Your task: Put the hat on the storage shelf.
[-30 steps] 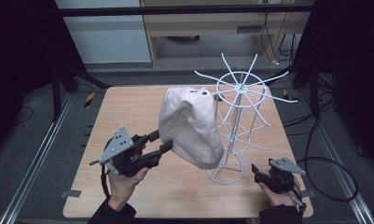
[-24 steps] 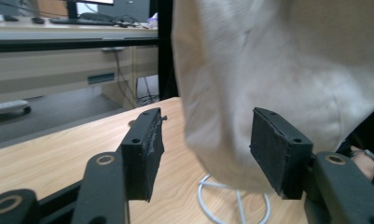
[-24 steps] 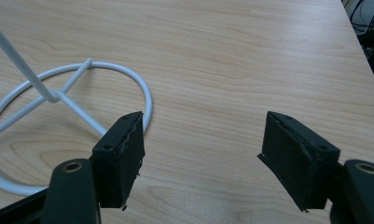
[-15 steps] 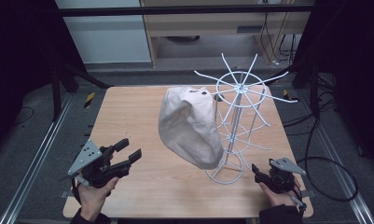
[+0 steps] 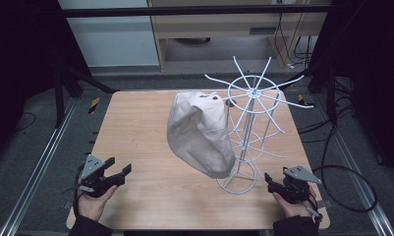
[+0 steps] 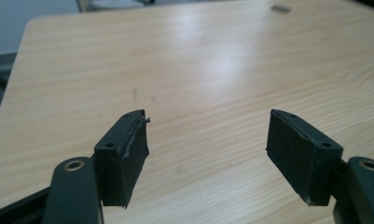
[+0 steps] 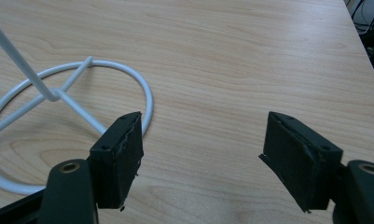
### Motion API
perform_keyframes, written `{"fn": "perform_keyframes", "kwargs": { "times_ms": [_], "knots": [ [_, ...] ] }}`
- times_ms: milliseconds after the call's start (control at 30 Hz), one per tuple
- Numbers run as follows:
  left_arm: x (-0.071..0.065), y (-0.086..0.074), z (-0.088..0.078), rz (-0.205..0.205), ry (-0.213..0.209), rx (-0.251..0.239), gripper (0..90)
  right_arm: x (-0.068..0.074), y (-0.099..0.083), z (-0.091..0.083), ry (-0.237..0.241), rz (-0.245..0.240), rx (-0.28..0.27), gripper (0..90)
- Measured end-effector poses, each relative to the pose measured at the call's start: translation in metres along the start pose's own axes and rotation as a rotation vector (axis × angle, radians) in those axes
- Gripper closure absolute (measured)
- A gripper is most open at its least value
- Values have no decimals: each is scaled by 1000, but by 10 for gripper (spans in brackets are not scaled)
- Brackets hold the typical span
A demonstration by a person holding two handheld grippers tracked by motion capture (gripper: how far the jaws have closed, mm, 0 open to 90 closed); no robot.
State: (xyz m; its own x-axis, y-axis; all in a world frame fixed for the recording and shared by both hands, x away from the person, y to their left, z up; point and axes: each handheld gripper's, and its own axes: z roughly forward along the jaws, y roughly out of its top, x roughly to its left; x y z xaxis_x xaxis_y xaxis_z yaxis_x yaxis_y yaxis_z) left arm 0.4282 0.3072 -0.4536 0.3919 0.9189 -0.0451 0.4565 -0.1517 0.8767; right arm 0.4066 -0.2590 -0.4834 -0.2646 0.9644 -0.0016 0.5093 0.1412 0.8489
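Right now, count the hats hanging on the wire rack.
1: a beige hat hangs on the left side of the white wire rack, hooked on an upper arm. None shows behind it.

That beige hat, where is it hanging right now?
In the high view the hat hangs near the table's middle, on the left side of the white wire rack, well apart from both hand-held grippers at the near edge.

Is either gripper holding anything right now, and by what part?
Nothing is held. The left gripper has just been opening, with bare table between its jaws; the right gripper is open too. The hat hangs on the rack.
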Motion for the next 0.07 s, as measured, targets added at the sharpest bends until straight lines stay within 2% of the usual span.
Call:
{"fn": "perform_keyframes", "kwargs": {
  "times_ms": [67],
  "knots": [
    [3,-3,2,-15,-1,9,282,0,0,0,3,5,2,283]
  ]
}}
